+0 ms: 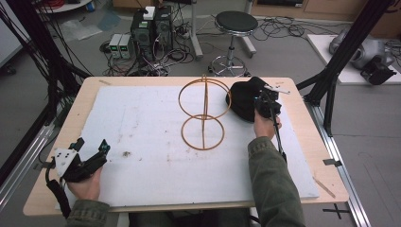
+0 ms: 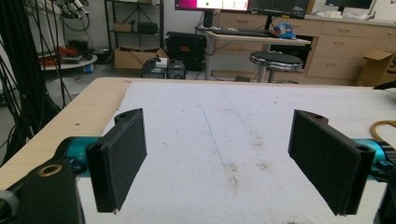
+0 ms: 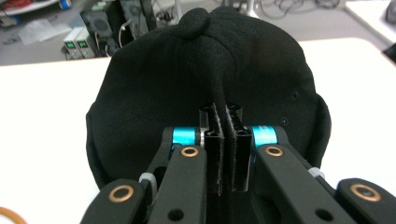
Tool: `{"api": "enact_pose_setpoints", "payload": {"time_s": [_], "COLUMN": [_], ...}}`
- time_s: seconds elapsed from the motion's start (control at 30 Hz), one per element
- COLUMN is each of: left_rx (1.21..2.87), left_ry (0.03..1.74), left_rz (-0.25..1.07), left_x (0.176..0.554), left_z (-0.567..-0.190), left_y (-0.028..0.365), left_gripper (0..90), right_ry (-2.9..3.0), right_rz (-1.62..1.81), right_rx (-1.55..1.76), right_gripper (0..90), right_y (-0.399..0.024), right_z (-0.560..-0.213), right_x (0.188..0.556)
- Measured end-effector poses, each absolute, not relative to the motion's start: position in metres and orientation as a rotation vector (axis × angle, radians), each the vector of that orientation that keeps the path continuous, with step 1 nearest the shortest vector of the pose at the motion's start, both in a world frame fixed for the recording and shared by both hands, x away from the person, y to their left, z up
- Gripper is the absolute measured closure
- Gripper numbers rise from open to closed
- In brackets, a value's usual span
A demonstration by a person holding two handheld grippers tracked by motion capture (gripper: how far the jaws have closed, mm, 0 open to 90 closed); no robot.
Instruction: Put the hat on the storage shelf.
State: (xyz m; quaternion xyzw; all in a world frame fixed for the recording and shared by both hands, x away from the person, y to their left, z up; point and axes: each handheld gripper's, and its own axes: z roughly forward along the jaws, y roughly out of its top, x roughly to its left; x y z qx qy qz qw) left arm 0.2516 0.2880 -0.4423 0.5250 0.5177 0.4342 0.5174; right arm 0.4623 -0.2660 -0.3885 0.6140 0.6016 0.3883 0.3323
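Observation:
A black cap [image 1: 243,98] [image 3: 205,88] lies at the far right of the white foam sheet [image 1: 151,137], beside a wooden ring stand [image 1: 204,113] with two hoops on an upright rod. My right gripper [image 1: 263,103] [image 3: 223,140] is shut on a pinched fold of the cap's crown fabric. My left gripper [image 1: 91,144] [image 2: 219,163] hovers at the near left of the table, open, with bare foam between its jaws. A sliver of the stand's lower hoop [image 2: 384,129] shows at the right edge of the left gripper view.
The foam sheet covers most of a wooden table [image 1: 85,94]. Behind the table stand a black stool [image 1: 235,28], power units [image 1: 120,45] and tangled cables [image 1: 161,61] on the floor. Black frame posts [image 1: 340,61] rise at the right.

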Motion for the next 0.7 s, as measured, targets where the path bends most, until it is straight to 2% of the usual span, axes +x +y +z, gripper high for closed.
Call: {"api": "enact_pose_setpoints", "payload": {"time_s": [0.7], "left_rx": [1.251], "left_ry": [1.242], "left_rz": [1.043], "left_x": [0.25], "left_z": [-0.441], "left_y": [0.289], "left_gripper": [19.6], "right_ry": [1.391], "right_rz": [1.324], "right_rx": [1.365], "right_gripper": [87.9], "right_y": [-0.284], "right_z": [-0.3], "right_x": [0.41]}}
